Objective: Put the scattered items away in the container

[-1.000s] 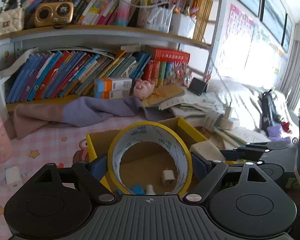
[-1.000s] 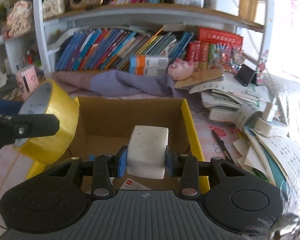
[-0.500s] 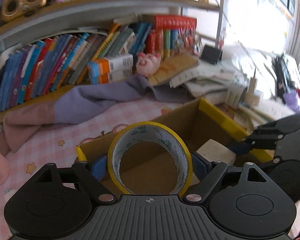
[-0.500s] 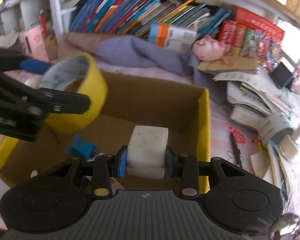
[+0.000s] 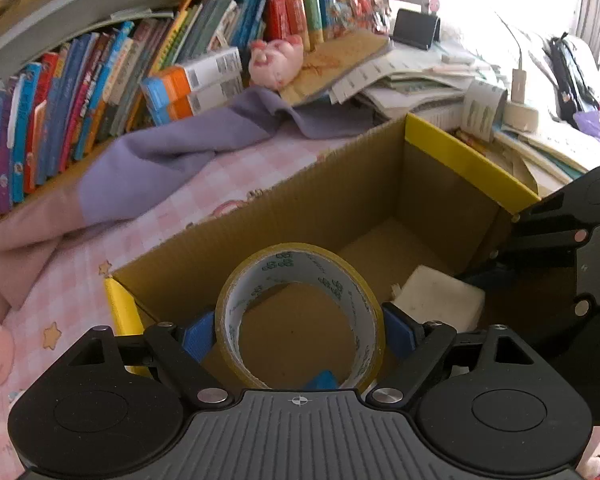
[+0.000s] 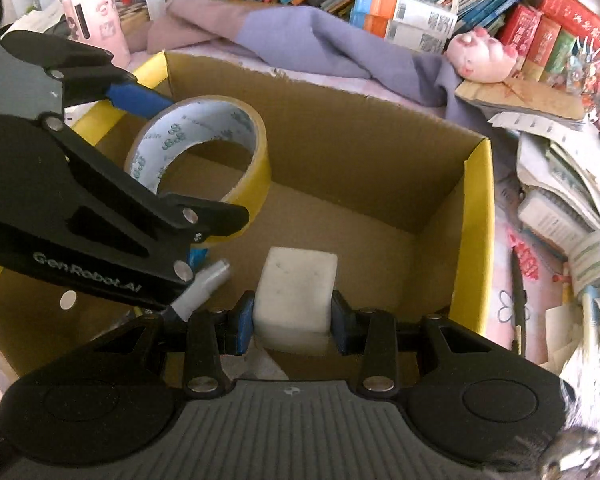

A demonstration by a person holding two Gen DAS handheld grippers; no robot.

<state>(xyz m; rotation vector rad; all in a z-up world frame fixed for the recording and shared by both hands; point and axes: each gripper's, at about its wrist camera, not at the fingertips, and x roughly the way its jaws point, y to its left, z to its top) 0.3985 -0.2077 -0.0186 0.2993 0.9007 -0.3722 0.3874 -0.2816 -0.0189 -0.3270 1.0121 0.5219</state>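
Note:
An open cardboard box (image 5: 340, 200) (image 6: 340, 128) with yellow-taped edges stands on the pink checked desk. My left gripper (image 5: 298, 330) is shut on a roll of yellow tape (image 5: 300, 280) (image 6: 204, 152), its blue pads pressing the roll's sides, and holds it over the box's left half. My right gripper (image 6: 294, 320) is shut on a white rectangular block (image 6: 296, 292) (image 5: 440, 300) and hangs inside the box opening on the right. A white marker (image 6: 204, 288) and a small blue piece (image 5: 322, 380) lie on the box floor, partly hidden.
A purple and pink cloth (image 5: 148, 168) lies behind the box in front of a row of books (image 5: 100, 80). A pink pig toy (image 6: 480, 56), stacked papers (image 5: 400, 76) and a pen (image 6: 518, 308) crowd the right side. A pink container (image 6: 96, 16) stands at the left.
Both grippers have come down and tilted over the box, so the views now look into it. The tape roll and the white block stay gripped and sit lower in the opening.

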